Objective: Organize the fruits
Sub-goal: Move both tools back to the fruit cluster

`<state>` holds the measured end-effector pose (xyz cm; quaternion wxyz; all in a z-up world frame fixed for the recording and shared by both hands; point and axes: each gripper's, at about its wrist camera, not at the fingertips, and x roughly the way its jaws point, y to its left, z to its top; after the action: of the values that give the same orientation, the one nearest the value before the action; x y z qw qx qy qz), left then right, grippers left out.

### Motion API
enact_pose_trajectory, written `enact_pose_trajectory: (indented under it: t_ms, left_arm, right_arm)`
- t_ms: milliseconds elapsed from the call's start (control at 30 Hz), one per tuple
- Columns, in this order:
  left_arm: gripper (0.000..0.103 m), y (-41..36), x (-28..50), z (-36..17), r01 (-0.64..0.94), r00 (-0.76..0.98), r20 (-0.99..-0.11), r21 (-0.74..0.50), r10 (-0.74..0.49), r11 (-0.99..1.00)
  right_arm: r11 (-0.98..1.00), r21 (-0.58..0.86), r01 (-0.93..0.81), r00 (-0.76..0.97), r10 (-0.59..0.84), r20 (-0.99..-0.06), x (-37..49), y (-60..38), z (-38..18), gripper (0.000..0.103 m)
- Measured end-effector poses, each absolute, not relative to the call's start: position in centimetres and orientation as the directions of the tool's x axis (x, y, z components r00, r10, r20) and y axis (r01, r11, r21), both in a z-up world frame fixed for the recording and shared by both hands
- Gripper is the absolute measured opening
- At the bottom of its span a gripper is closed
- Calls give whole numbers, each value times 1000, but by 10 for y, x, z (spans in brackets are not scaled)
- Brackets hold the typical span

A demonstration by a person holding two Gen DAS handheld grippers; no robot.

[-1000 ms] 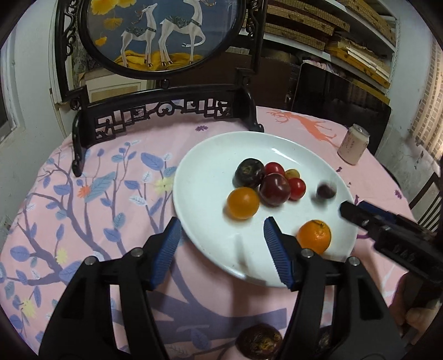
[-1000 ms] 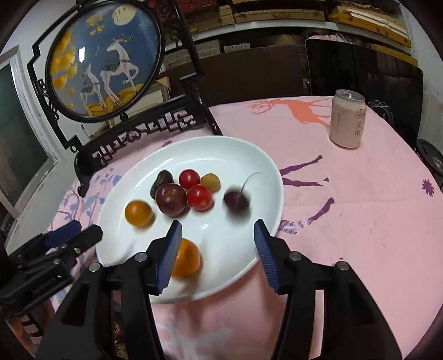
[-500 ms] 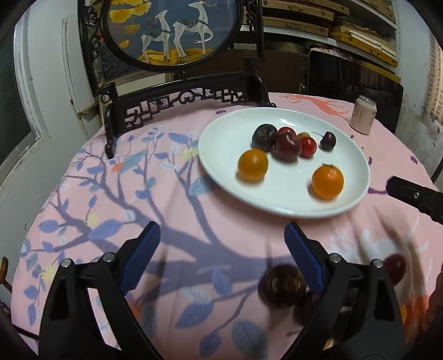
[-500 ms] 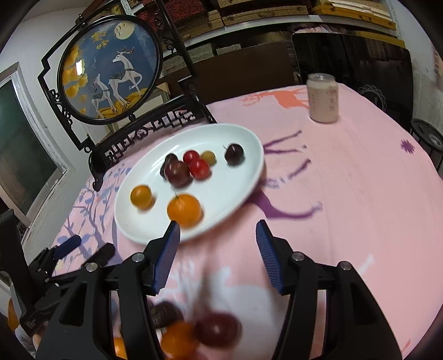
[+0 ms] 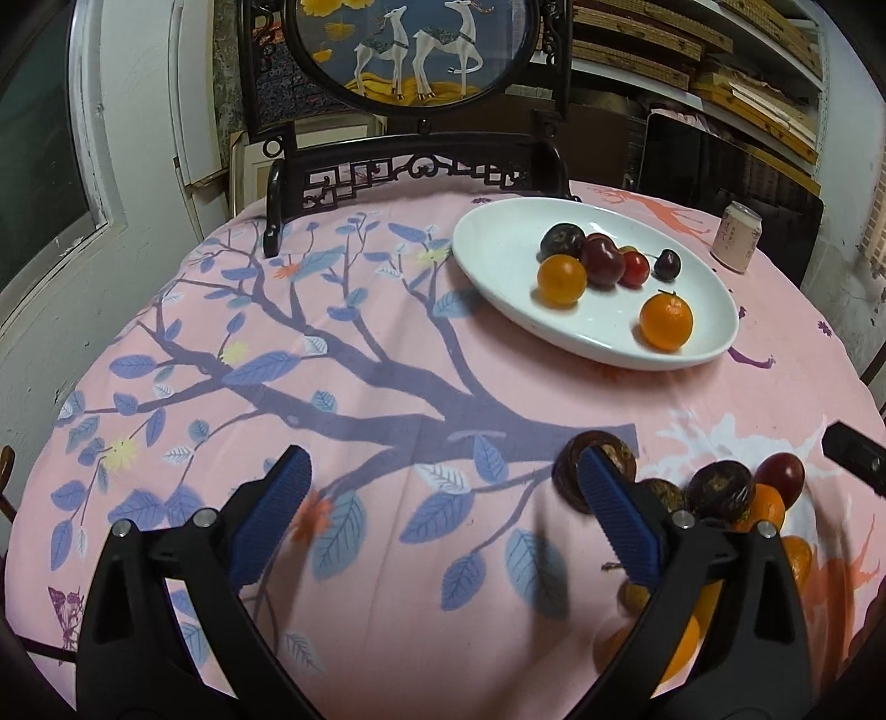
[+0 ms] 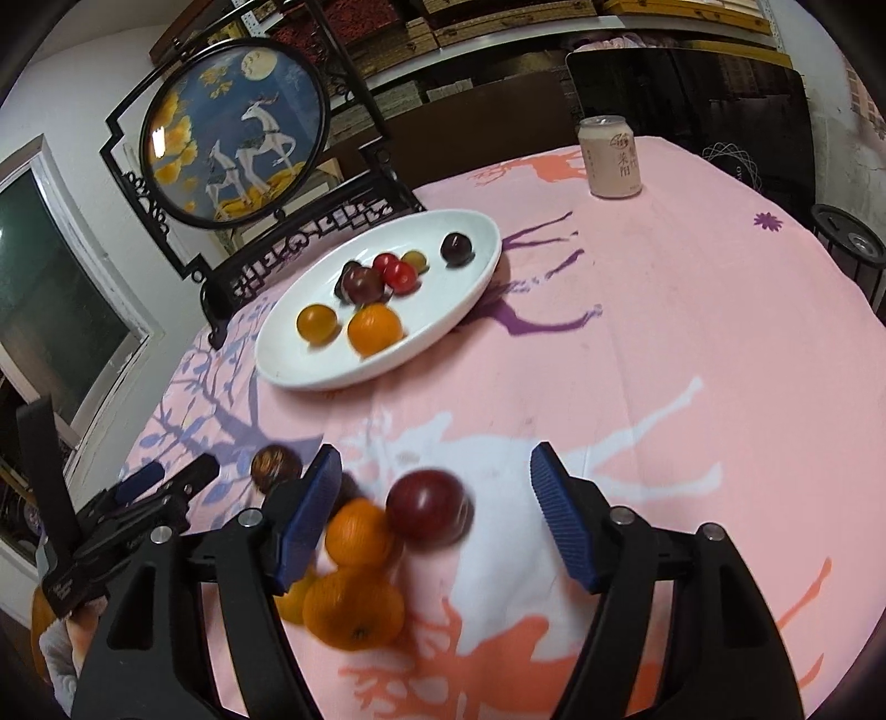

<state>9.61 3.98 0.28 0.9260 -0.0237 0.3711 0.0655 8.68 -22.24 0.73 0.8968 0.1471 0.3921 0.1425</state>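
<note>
**Both tongs spread above the loose fruit heap**

The left gripper (image 5: pixel 443 531) is at the bottom of the left wrist view, its ribbed blue pads (image 5: pixel 271 515) far apart and widening, with only printed cloth between them. The right gripper (image 6: pixel 434 515) sits low in the right wrist view, its jaws also opening. A glossy dark-red plum (image 6: pixel 429 509) lies in the gap between the pads, untouched by either one.

The plum belongs to a loose heap of fruit (image 5: pixel 720 498) at the lower right of the left wrist view. The heap holds dimpled, matte oranges (image 6: pixel 354 609) and rough, brown, round fruits (image 5: pixel 598 471), all resting on the pink tablecloth (image 5: pixel 387 387), a soft fabric printed with purple branches and blue leaves.

A smooth white oval plate (image 5: pixel 498 260) in the upper right of the left wrist view holds two oranges, dark plums, shiny red cherry tomatoes and a stemmed cherry. Beyond it, at the far right, stands a pale cylindrical can (image 5: pixel 736 243). A carved black wooden stand with a round deer picture (image 5: pixel 415 50) fills the top centre.
</note>
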Motion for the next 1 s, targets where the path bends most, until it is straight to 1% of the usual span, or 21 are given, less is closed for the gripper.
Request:
enact_pose_trajectory:
  t_ms: [200,467,667,833,1000]
  left_arm:
    - [99,35,97,1,-125,712,-693,26,108,992]
    - [99,34,97,2,-117,711,-694,35,108,992]
    - [99,30,96,-2,-95,700,-707,46,99,994]
    - [99,20,99,-5,-80,698,-705,94,123,992]
    - [99,12,116,-5,-20,693,-720,37,40,999]
  right_arm:
    - [924,346,-163,644,365,-672,85,-214,7,71]
    - [928,345,-138,633,351,-690,89,-217,3,71]
    - [918,387,-92,612,358,-705,95,-229,-3,71]
    - [909,410,-75,606,368,-705,96,-233,-4,71]
    - [909,411,-72,597,369,-713,97,-233,-6,71]
